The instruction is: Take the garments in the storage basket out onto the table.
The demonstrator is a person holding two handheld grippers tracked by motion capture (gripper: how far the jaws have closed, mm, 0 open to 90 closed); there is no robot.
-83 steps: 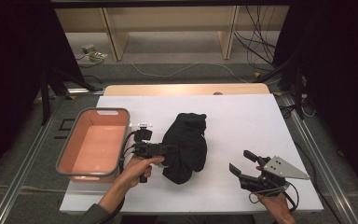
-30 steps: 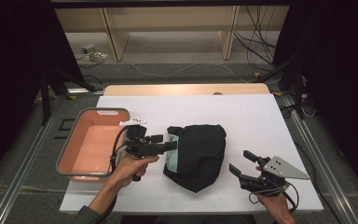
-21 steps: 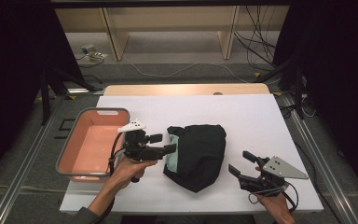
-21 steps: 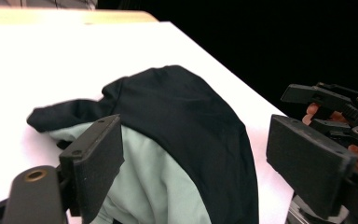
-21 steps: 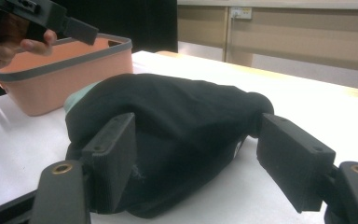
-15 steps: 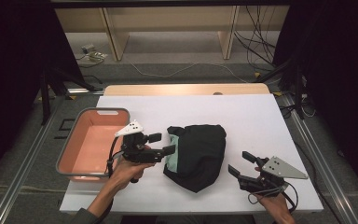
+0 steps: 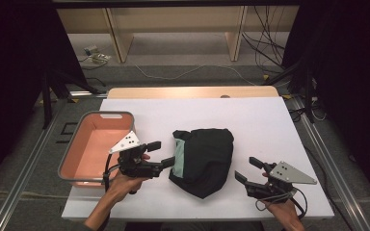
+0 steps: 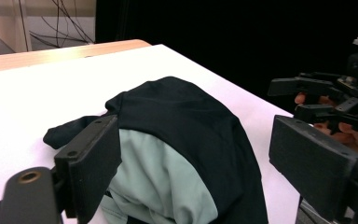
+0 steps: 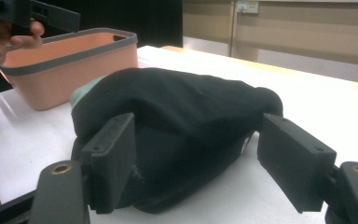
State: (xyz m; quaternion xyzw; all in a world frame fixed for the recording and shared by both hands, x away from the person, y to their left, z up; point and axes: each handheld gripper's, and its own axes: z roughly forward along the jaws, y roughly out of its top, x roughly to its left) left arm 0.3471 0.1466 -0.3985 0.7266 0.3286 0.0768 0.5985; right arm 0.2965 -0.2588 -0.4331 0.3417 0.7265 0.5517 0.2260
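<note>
A black garment [image 7: 207, 154] with a pale green lining [image 7: 179, 156] lies bunched and folded on the white table [image 7: 250, 115]. My left gripper [image 7: 160, 154] is just left of it, jaws open and pointing at the green edge. In the left gripper view the garment [image 8: 182, 112] sits between the wide pads [image 8: 93, 163] without being pressed. My right gripper [image 7: 247, 170] stands open near the front right, a short way from the garment. Seen from the right gripper view, the garment [image 9: 177, 102] lies just beyond the open right gripper [image 9: 205, 158].
A salmon-pink bin [image 7: 72, 149] with a grey rim stands at the table's left, right behind my left hand; it also appears in the right gripper view [image 9: 74, 60]. A wooden strip [image 7: 192, 91] runs along the far edge. Bare table spreads behind and right of the garment.
The garment, spread taller earlier, now lies folded over to the right. My left gripper has drawn back left from its edge and tilted. The right gripper has stayed put.
</note>
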